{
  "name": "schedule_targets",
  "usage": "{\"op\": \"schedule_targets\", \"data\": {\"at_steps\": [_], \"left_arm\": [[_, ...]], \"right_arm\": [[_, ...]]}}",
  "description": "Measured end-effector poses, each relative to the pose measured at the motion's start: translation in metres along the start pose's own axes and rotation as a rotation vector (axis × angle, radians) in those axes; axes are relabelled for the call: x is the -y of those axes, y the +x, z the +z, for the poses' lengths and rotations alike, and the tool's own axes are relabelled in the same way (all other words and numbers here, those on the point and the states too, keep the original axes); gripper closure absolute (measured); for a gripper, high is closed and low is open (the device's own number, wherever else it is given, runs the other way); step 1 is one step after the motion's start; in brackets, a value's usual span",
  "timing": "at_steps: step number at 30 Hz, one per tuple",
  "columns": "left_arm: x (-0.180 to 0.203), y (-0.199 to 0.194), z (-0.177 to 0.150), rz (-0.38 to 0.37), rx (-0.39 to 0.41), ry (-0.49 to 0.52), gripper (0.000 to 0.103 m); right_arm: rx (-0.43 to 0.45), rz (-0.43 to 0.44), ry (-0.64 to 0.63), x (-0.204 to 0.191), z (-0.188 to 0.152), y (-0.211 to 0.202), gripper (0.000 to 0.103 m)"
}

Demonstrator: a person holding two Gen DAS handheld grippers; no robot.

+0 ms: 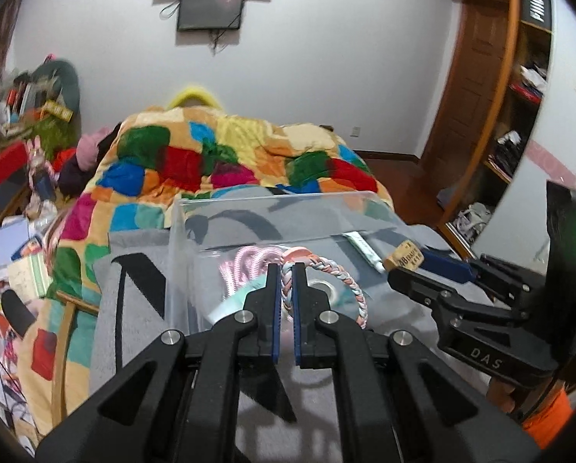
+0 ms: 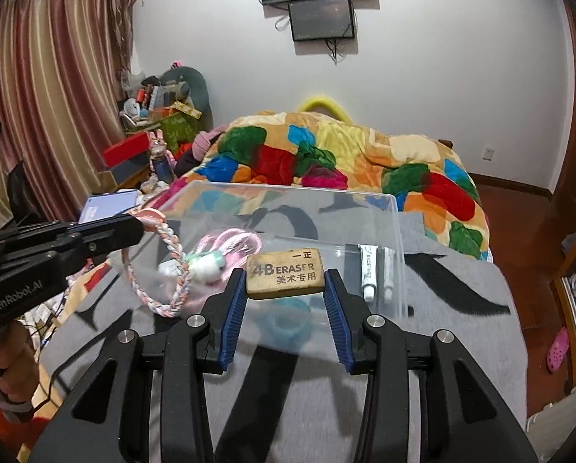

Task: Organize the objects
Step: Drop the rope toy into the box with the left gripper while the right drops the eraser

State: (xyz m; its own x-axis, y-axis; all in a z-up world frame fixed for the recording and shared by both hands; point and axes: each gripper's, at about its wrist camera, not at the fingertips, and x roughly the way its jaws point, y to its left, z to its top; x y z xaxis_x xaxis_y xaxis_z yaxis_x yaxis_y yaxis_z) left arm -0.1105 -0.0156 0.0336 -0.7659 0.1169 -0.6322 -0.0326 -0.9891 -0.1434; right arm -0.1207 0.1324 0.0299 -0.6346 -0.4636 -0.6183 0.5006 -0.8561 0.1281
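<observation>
Now my left gripper (image 1: 286,270) pinches the braided headband (image 1: 349,281) over the clear box (image 2: 397,231), while my right gripper (image 2: 286,281) clamps the eraser (image 2: 285,273)

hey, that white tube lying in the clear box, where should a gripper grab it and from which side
Probably grip the white tube across its narrow middle, coming straight down from above. It lies flat in the clear box close to the right wall, so sideways access looks blocked.
</observation>
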Motion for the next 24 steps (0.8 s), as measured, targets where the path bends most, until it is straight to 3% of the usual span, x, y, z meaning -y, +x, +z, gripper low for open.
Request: {"op": "schedule_targets", "data": {"at_steps": [5,9,18,24], "left_arm": [[-0.018,0.032,0.003,0.098,-0.018,-0.054,0.099],[-0.019,0.057,-0.008,0.086,-0.091,-0.05,0.099],[-0.004,0.034,-0.013,0.043,-0.045,0.02,0.095],[0.001,0.005,-0.02,0.024,0.024,0.053,0.077]], "right_arm": [[-0.04,-0.017,0.011,0.005,0.005,0.024,0.066],[-0.075,0.013,0.033,0.009,0.002,0.035,0.066],[-0.058,0.034,-0.015,0.003,-0.003,0.018,0.065],[-0.015,0.049,-0.021,-0.003,-0.004,-0.007,0.062]]}}
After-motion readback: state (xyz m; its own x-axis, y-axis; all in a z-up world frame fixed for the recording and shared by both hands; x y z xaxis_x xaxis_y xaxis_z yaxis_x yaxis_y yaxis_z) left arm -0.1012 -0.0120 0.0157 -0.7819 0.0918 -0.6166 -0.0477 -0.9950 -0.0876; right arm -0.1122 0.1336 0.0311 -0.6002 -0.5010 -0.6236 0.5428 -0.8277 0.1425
